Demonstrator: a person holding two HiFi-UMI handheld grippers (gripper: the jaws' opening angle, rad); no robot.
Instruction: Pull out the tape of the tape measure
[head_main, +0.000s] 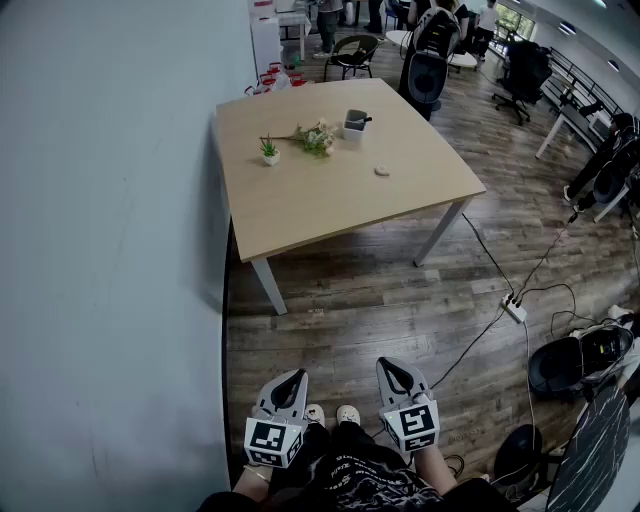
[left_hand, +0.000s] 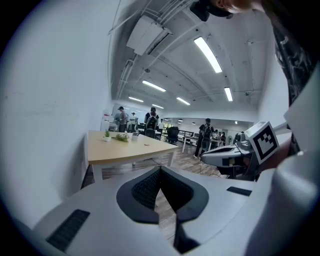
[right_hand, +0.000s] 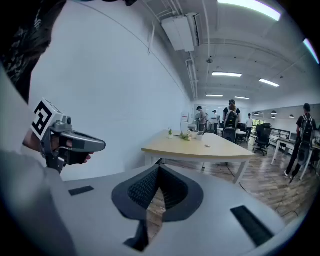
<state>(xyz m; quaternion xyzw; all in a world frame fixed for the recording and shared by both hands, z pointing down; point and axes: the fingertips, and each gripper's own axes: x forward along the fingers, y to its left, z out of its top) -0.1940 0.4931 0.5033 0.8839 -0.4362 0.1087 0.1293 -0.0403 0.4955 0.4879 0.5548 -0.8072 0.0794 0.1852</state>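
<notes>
We face the table (head_main: 340, 200), which stands beside the wall (head_main: 110, 200) on our left. On it, a potted plant (head_main: 269, 152) stands left of a cup (head_main: 355, 125).

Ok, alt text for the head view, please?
A person stands on wood flooring beside a white wall, holding the left gripper and right gripper low, both shut and empty. Ahead, a wooden table carries a potted plant, flowers, a cup and a small pale object.

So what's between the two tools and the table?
Only bare wooden floor, shown in the head view. The left tool and right tool are both shut and empty; a cable lies further right.
</notes>
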